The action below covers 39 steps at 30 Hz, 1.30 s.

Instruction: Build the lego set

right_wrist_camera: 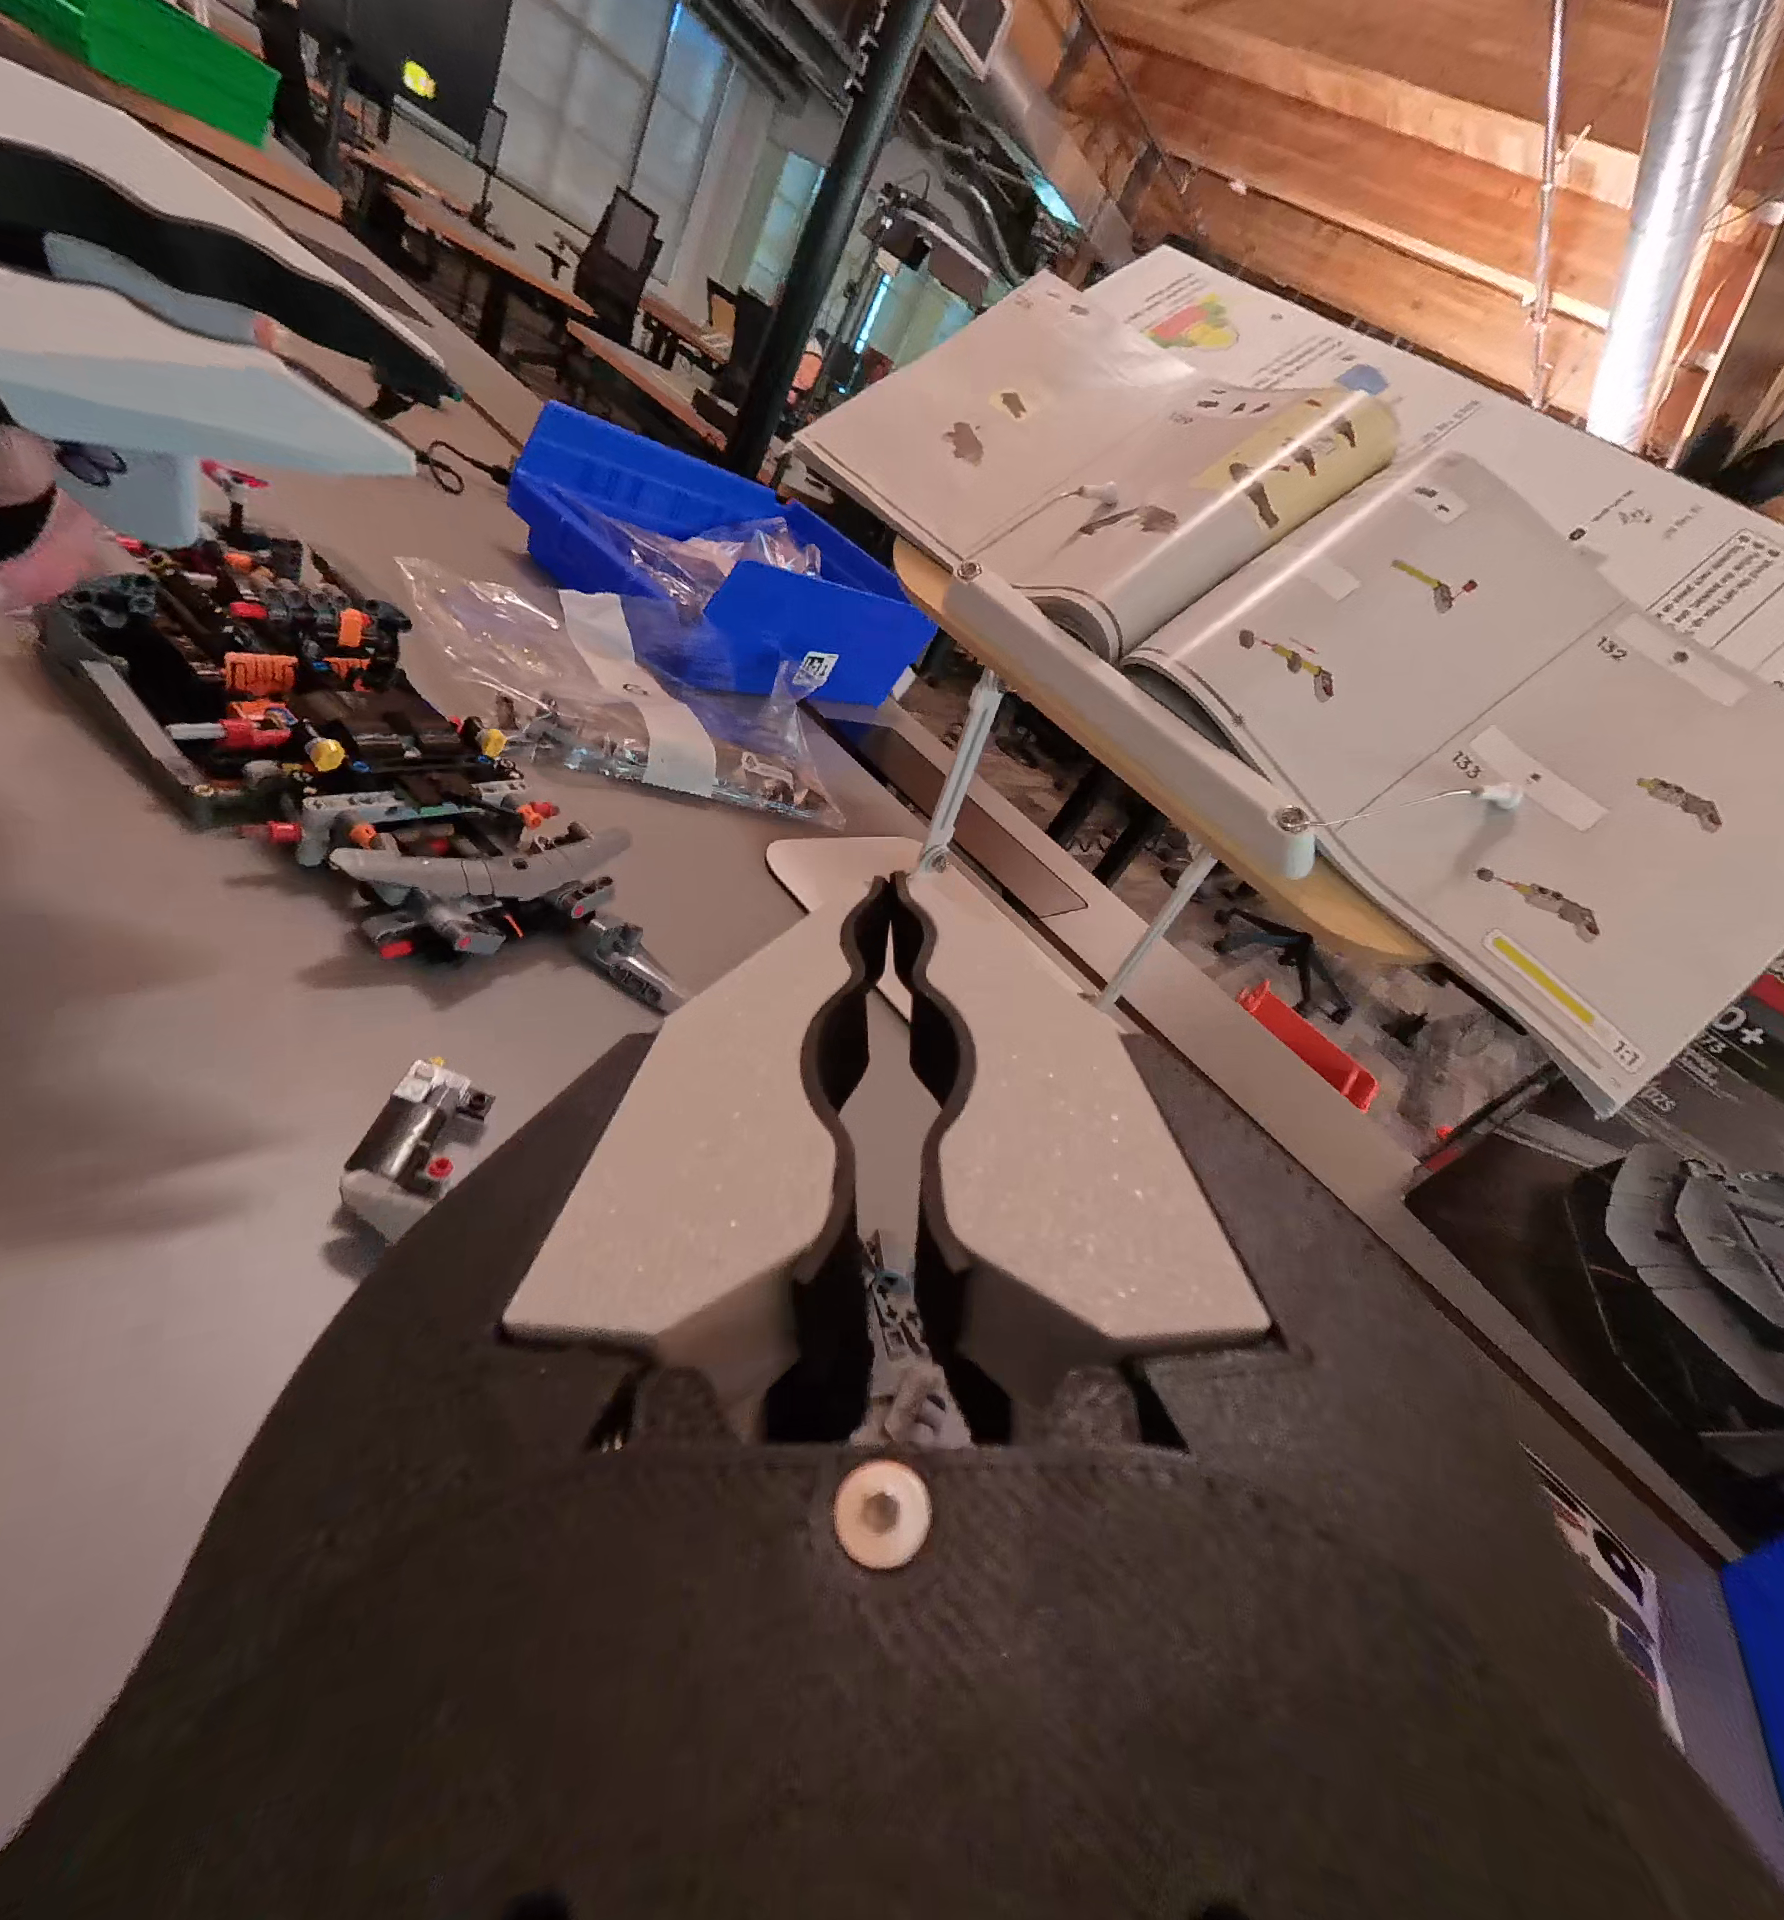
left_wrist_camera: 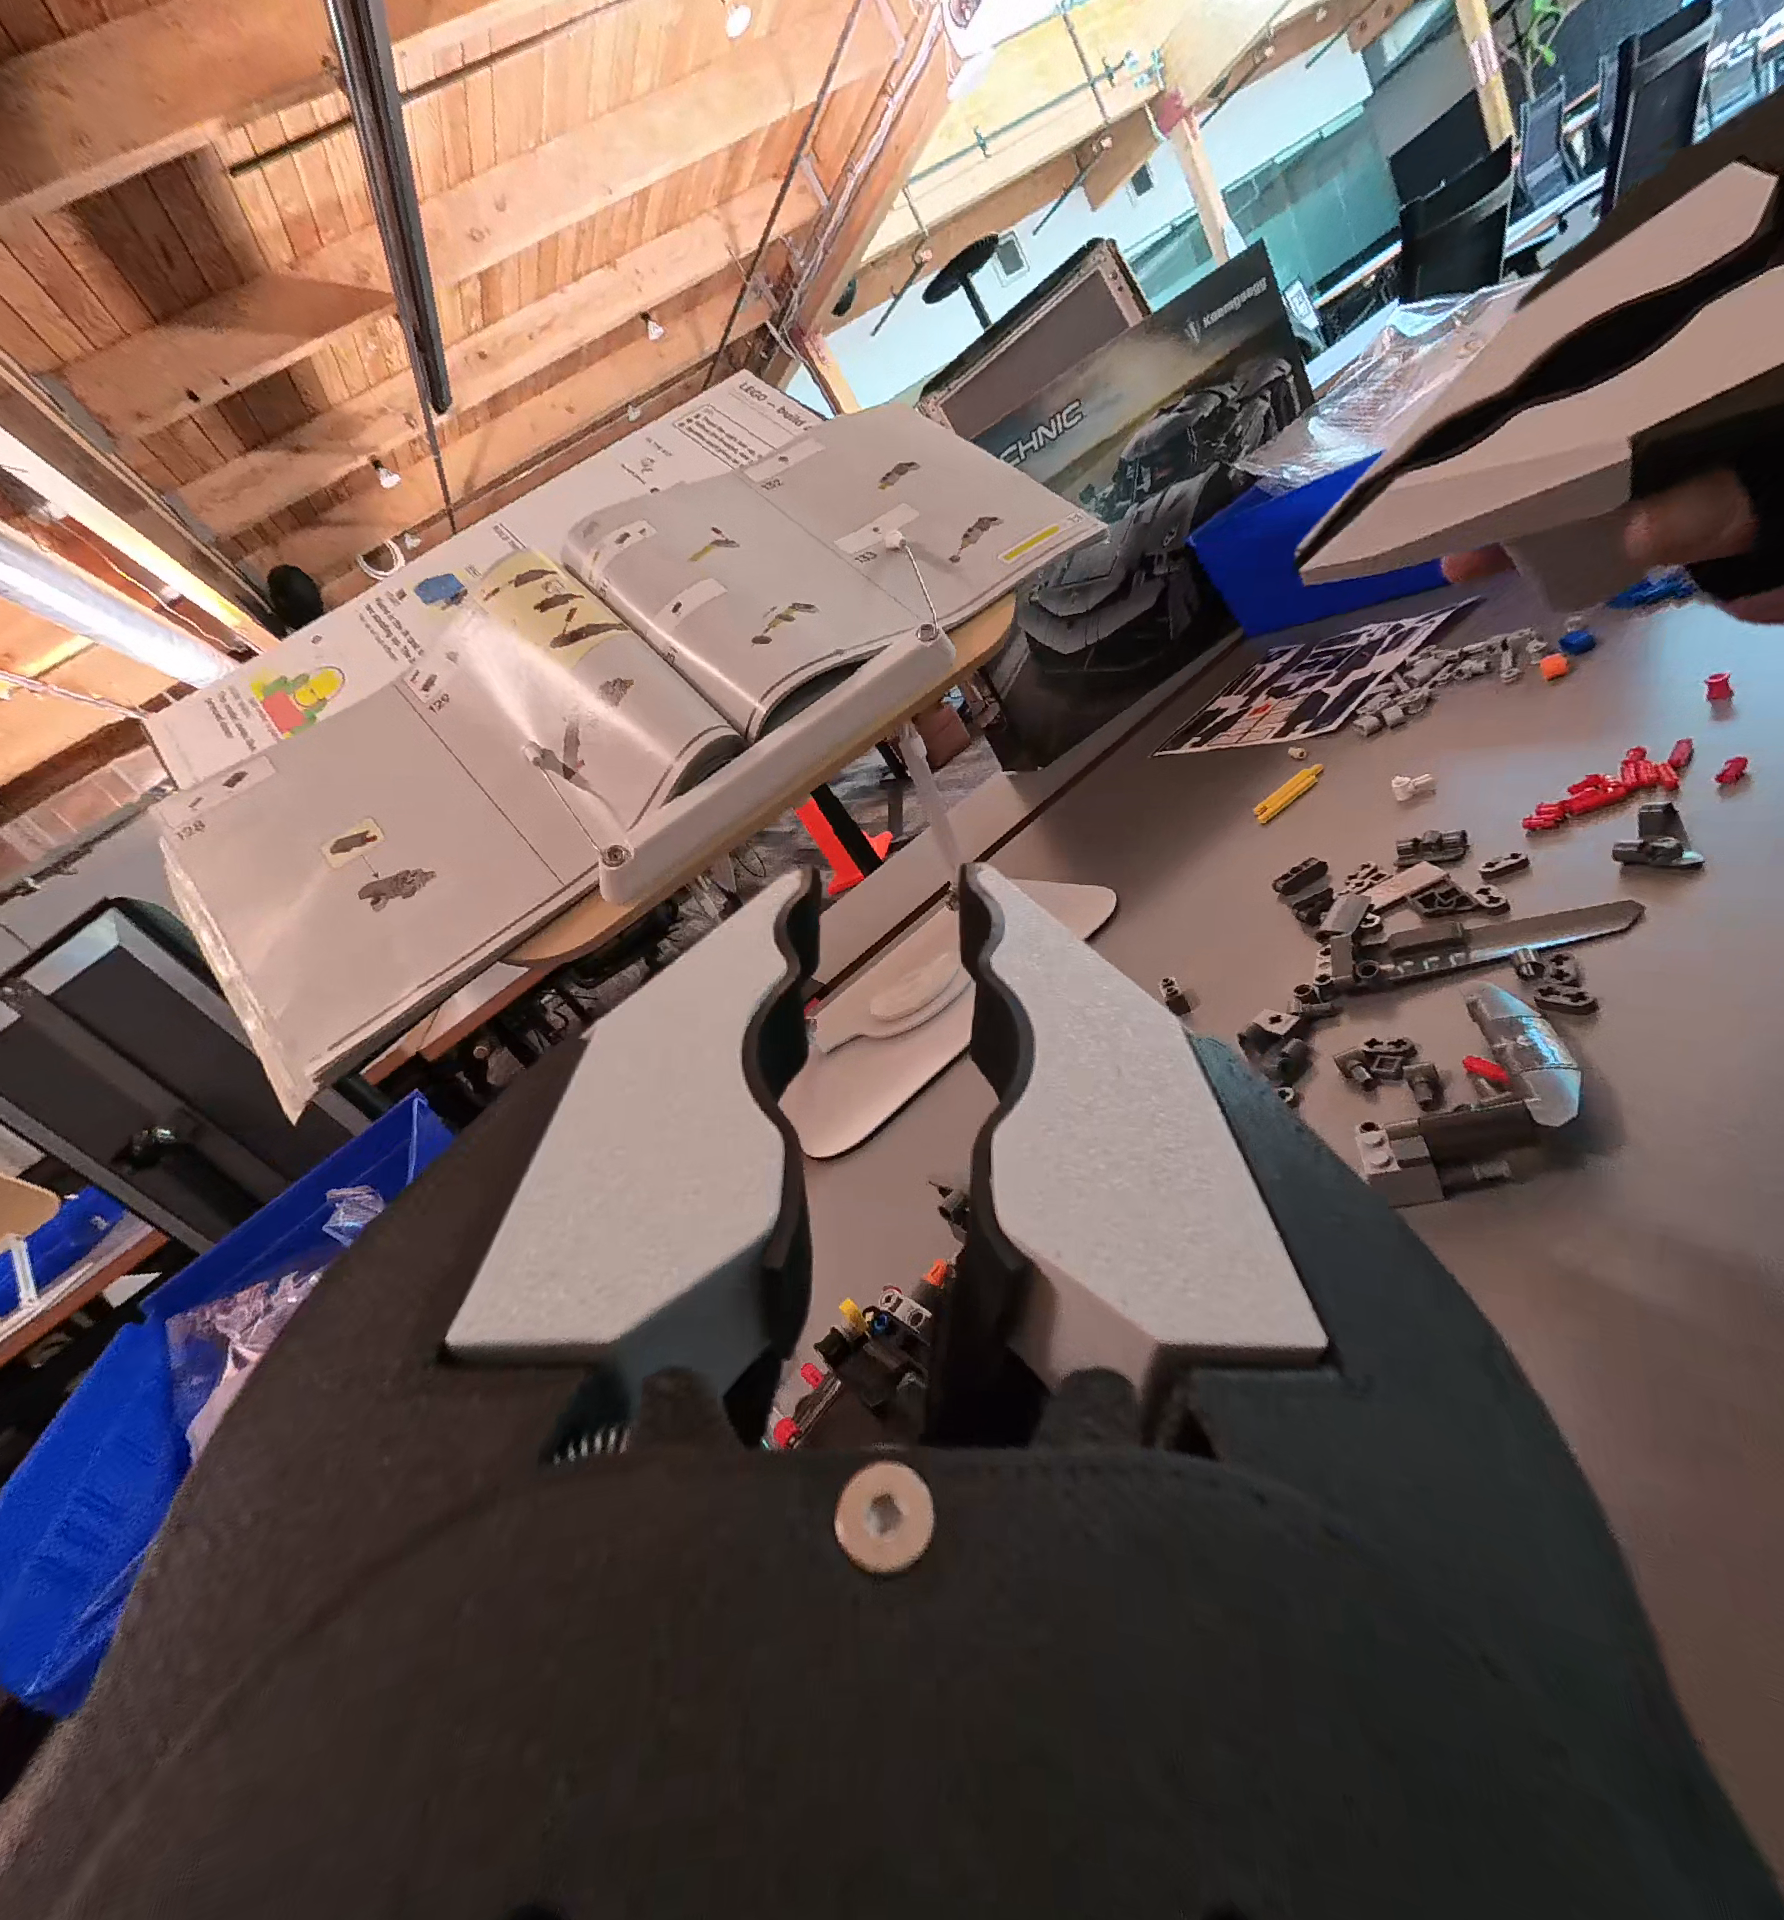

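**Grey desk with brick parts: both grippers raised and empty**

Grey desk surface [left_wrist_camera: 1490, 1455] carries every item in view. Left gripper [left_wrist_camera: 888, 883] hangs above the white base plate [left_wrist_camera: 1064, 904] of a book stand at the far edge of the desk; its jaws are spread, with nothing between the fingers. Right gripper [right_wrist_camera: 890, 888] hangs above the same base plate; its jaws are pressed together at the tips, with nothing pinched between them.

1. Assembly state. A partly built brick chassis [right_wrist_camera: 275, 707], black with orange and red pins, lies towards the left side of the desk. A grey winged sub-assembly [right_wrist_camera: 472, 883] lies just beside it. A small grey and black block [right_wrist_camera: 415, 1132] lies apart, nearer the right gripper.
2. Loose stock. Dark grey pieces [left_wrist_camera: 1407, 977] and red pins [left_wrist_camera: 1605, 790] are scattered towards the right side. A sticker sheet [left_wrist_camera: 1303, 675] lies beyond them.
3. Reference. An open instruction booklet [left_wrist_camera: 597, 665] rests on the stand.
4. Storage. A blue bin [right_wrist_camera: 722, 561] and clear bags [right_wrist_camera: 597, 686] lie at the far edge.

Judgement: building appears partly done; many parts lie unused.
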Motion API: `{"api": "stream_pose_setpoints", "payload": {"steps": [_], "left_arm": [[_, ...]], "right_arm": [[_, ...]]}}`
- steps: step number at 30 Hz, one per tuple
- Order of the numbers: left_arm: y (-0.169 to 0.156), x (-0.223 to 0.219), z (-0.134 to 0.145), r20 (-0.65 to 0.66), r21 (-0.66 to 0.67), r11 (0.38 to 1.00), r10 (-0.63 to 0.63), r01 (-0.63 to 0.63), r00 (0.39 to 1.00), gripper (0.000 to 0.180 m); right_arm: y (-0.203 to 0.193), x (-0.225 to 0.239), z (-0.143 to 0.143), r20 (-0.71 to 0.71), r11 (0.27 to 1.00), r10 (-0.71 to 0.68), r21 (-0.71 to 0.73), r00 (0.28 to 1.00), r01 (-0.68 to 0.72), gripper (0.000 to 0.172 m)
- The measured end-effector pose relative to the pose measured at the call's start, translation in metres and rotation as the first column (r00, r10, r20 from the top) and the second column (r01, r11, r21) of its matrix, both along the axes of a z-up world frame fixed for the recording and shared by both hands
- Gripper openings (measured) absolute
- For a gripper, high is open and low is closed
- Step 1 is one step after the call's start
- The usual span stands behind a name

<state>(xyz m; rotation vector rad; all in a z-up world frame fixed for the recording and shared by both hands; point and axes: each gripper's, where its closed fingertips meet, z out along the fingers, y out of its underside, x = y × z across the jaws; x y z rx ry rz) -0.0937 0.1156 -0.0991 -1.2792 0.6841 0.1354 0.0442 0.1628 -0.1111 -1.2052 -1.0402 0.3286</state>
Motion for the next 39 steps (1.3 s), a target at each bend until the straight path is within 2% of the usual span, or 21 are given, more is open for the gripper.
{"api": "stream_pose_setpoints", "payload": {"steps": [5, 8, 9, 12, 17, 25, 28, 29, 31, 33, 36, 39], "left_arm": [[-0.004, 0.005, 0.002, -0.004, 0.030, 1.000, 0.000, 0.000, 1.000, 0.010], [-0.004, 0.006, 0.002, 0.008, 0.027, 1.000, -0.006, 0.006, 1.000, 0.008], [-0.003, 0.005, 0.001, 0.012, 0.024, 1.000, -0.004, 0.003, 1.000, 0.008], [0.002, 0.003, -0.001, 0.013, 0.017, 1.000, 0.016, -0.016, 1.000, 0.008], [0.007, 0.000, -0.003, 0.042, -0.004, 1.000, 0.023, -0.023, 0.999, 0.007], [0.011, 0.002, -0.010, 0.010, -0.016, 0.999, 0.043, -0.043, 0.999, 0.010], [0.013, 0.002, -0.013, -0.011, -0.019, 0.998, 0.052, -0.052, 0.999, 0.010], [0.013, 0.003, -0.014, -0.012, -0.021, 0.998, 0.051, -0.051, 0.999, 0.010], [0.013, 0.003, -0.014, -0.008, -0.023, 0.999, 0.045, -0.045, 0.999, 0.011], [0.012, 0.005, -0.015, -0.012, -0.026, 0.999, 0.035, -0.035, 0.999, 0.011], [0.010, 0.012, -0.017, -0.033, -0.025, 1.000, 0.013, -0.014, 0.999, 0.013], [0.011, 0.019, -0.022, -0.067, -0.034, 0.999, 0.007, -0.009, 0.998, 0.010]], "right_arm": [[-0.004, 0.025, 0.003, -0.027, 0.999, 0.039, -0.018, 0.999, -0.039, 0.000], [-0.007, 0.039, 0.001, -0.049, 0.996, 0.078, -0.046, 0.996, -0.081, 0.000], [-0.005, 0.041, -0.006, -0.031, 0.993, 0.082, -0.078, 0.996, -0.084, 0.006], [-0.007, 0.037, -0.035, 0.091, 0.981, 0.130, -0.154, 0.987, -0.115, 0.016], [-0.028, 0.011, -0.067, 0.283, 0.970, 0.226, -0.158, 0.932, -0.187, 0.030], [-0.052, -0.018, -0.096, 0.480, 0.930, 0.365, -0.219, 0.798, -0.294, 0.030], [-0.050, -0.024, -0.101, 0.571, 0.929, 0.370, -0.225, 0.733, -0.294, 0.027], [-0.044, -0.025, -0.099, 0.593, 0.939, 0.344, -0.203, 0.728, -0.278, 0.021], [-0.027, -0.028, -0.090, 0.607, 0.959, 0.278, -0.133, 0.744, -0.250, 0.008], [-0.014, -0.030, -0.078, 0.556, 0.965, 0.260, -0.116, 0.789, -0.236, 0.000], [-0.004, -0.030, -0.066, 0.417, 0.963, 0.270, -0.116, 0.868, -0.244, 0.000], [0.000, -0.021, -0.067, 0.391, 0.970, 0.244, -0.084, 0.887, -0.230, 0.000]]}}
